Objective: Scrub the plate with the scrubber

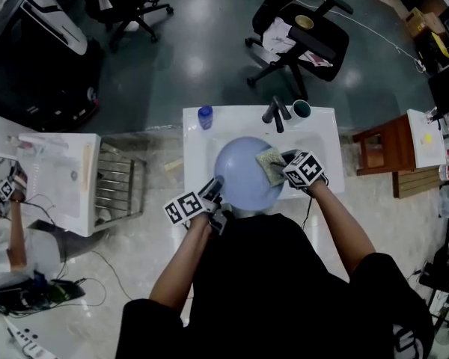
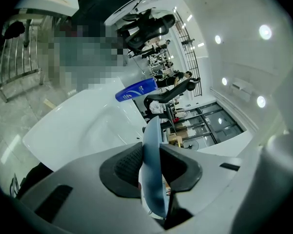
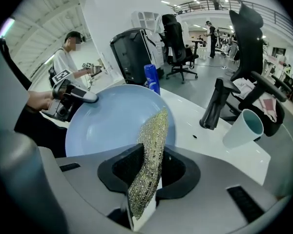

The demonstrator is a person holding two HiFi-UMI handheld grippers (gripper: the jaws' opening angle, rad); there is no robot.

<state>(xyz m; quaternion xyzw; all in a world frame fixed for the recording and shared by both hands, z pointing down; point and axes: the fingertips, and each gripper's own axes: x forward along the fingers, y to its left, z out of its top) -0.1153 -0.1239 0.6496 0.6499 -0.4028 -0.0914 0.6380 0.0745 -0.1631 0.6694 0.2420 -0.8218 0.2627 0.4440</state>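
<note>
A light blue round plate (image 1: 243, 172) hangs tilted over the white sink (image 1: 194, 155). My left gripper (image 1: 215, 188) is shut on its near-left rim; in the left gripper view the plate (image 2: 151, 165) shows edge-on between the dark pads. My right gripper (image 1: 288, 163) is shut on a yellow-green mesh scrubber (image 1: 270, 164), which lies against the plate's right side. In the right gripper view the scrubber (image 3: 150, 155) stands up between the jaws, with the hollow of the plate (image 3: 112, 118) just behind it.
A black tap (image 1: 275, 112) and a teal cup (image 1: 301, 109) stand at the sink's back, a blue bottle (image 1: 205, 117) at its back left. A metal rack (image 1: 120, 185) is on the left, a wooden stool (image 1: 382, 144) on the right, and office chairs (image 1: 299, 36) behind.
</note>
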